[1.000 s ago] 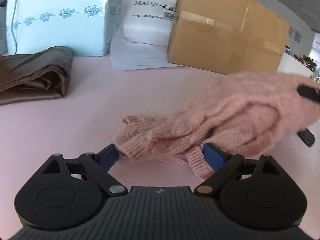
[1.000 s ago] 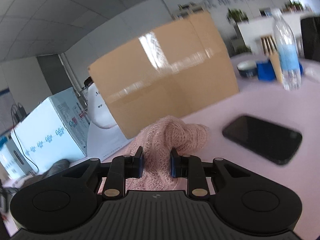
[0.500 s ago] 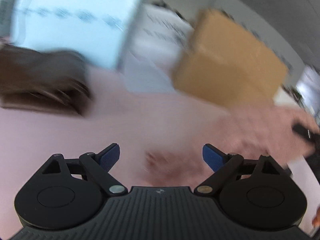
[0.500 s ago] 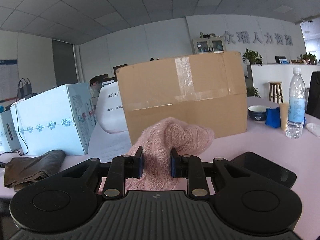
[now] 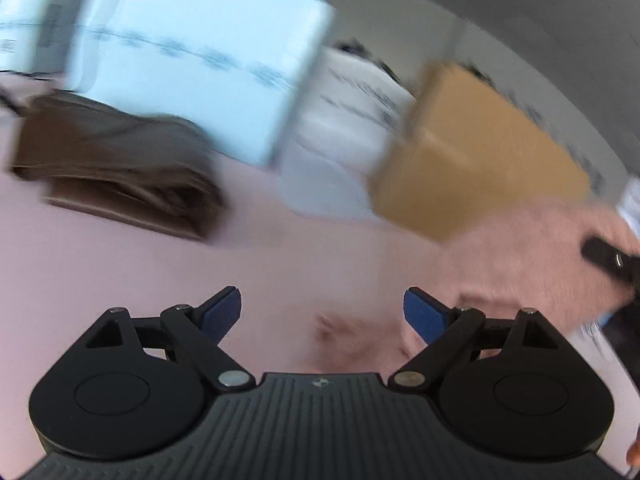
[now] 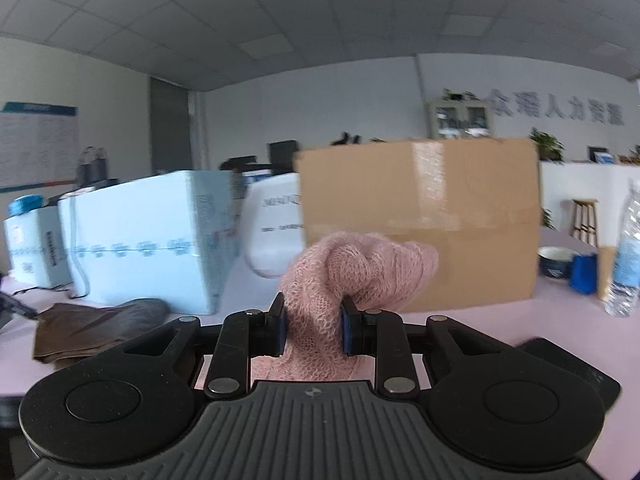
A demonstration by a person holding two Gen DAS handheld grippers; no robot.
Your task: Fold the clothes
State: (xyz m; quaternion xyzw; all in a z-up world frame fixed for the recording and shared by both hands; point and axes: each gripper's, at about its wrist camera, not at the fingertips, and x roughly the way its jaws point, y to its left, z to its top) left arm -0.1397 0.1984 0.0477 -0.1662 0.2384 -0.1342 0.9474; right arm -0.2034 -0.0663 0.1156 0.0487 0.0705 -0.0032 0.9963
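Right tongs pinched on a bunch of pink sweater, lifted above the pink table, left tongs spread wide, holding nothing, sweater's blurred bulk to their right.

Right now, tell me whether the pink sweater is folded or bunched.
Bunched, not folded. The right gripper pinches a crumpled wad of the sweater, lifted; the rest trails blurred on the table. The left gripper is open, empty.
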